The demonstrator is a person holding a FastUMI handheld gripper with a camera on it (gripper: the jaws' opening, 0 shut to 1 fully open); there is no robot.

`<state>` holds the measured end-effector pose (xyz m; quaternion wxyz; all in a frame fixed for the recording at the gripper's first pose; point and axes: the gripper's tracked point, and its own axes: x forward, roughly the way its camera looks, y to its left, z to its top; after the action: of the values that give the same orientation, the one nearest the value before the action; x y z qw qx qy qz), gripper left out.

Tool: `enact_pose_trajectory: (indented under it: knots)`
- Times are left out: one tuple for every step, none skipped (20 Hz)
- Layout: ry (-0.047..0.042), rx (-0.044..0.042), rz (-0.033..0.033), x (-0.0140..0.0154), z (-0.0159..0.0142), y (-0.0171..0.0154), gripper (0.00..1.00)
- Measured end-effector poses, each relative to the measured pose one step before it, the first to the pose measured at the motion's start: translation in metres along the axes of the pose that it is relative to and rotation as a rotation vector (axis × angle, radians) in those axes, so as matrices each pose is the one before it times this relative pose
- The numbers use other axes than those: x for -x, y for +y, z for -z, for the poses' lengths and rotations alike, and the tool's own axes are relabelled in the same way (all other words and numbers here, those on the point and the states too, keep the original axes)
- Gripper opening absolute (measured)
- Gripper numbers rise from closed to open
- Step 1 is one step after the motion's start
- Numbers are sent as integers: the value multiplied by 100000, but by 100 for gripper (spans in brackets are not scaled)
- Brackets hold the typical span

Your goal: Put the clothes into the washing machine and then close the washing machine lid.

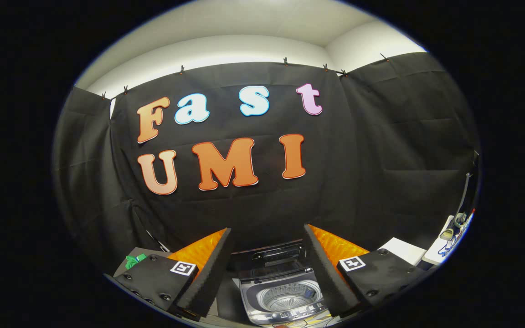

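Fingers apart above open washing machine

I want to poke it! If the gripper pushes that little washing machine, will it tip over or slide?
The washing machine looks boxy and squat, so it would probably slide rather than tip. Its lid stands open behind the drum, so a push up there might swing it. The open gripper hovers above, touching nothing. Weight can't be judged.
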<state>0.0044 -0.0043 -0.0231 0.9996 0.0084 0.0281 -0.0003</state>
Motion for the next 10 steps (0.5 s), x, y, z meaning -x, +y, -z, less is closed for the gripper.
enact_pose_trajectory:
  knots:
    - [782, -107, -1033, -135, 282, 475, 98]
    - [804, 260, -819, -209, 331, 473, 98]
    - [517, 426, -540, -307, 220, 484, 98]
    - [659, 534, -546, -290, 375, 380, 98]
    - [1174, 576, -618, -416, 553, 745, 98]
    - [1301, 551, -1421, -289, 584, 982, 98]
    - [1271, 563, -1933, -199, 649, 1238, 98]
    - [1298, 586, -2050, -200, 492, 1193, 98]
    - [1184, 543, -2111, -146, 460, 1198, 98]
    - [860, 465, -2200, -277, 417, 1356, 99]
